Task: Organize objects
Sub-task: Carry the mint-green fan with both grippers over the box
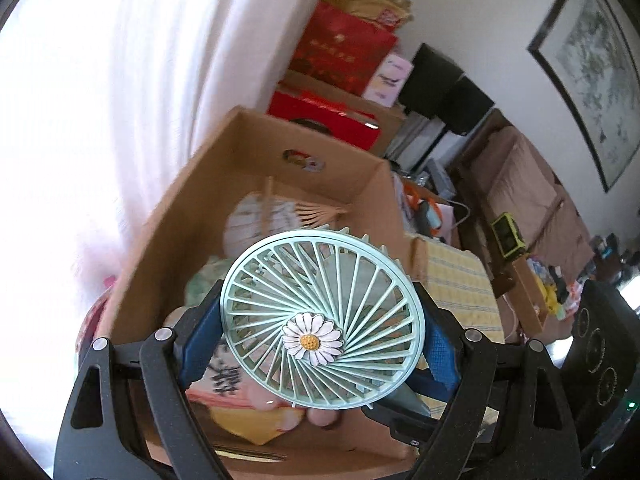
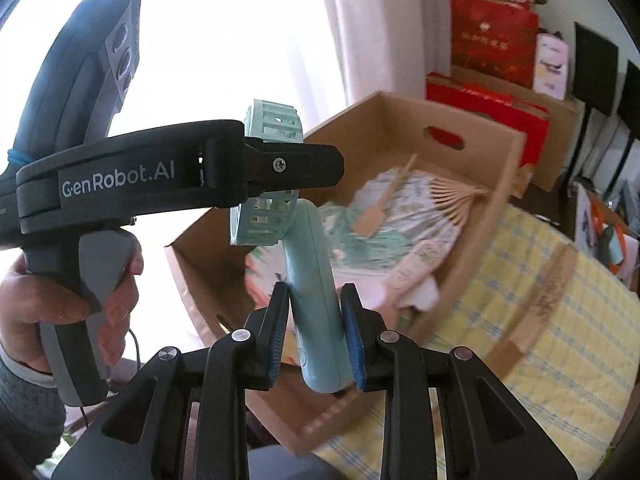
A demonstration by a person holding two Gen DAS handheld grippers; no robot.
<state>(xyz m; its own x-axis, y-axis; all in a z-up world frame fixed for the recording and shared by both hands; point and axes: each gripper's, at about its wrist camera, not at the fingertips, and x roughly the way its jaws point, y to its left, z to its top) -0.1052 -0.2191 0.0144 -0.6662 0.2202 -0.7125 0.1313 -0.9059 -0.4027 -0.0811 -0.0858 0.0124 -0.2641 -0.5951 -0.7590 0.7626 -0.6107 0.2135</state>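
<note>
A mint-green handheld fan [image 1: 320, 300] with a daisy at its hub hangs over an open cardboard box [image 1: 304, 140]. My left gripper [image 1: 320, 324] is shut on the round grille head, its blue pads pressing on both sides of the rim. My right gripper [image 2: 316, 316] is shut on the fan's handle [image 2: 312, 264]. In the right wrist view, the left gripper's finger [image 2: 296, 164] crosses the fan head from the left, and a person's hand [image 2: 60, 304] holds that gripper. Inside the box [image 2: 472, 148] lie a spread paper folding fan [image 2: 400, 216] and other fans.
The box rests on a yellow checked cloth [image 2: 540, 320]. Red gift boxes [image 2: 492, 40] and a second carton stand behind it by a white curtain [image 1: 120, 80]. A framed picture [image 1: 592, 64], a sofa and black stands are at the right.
</note>
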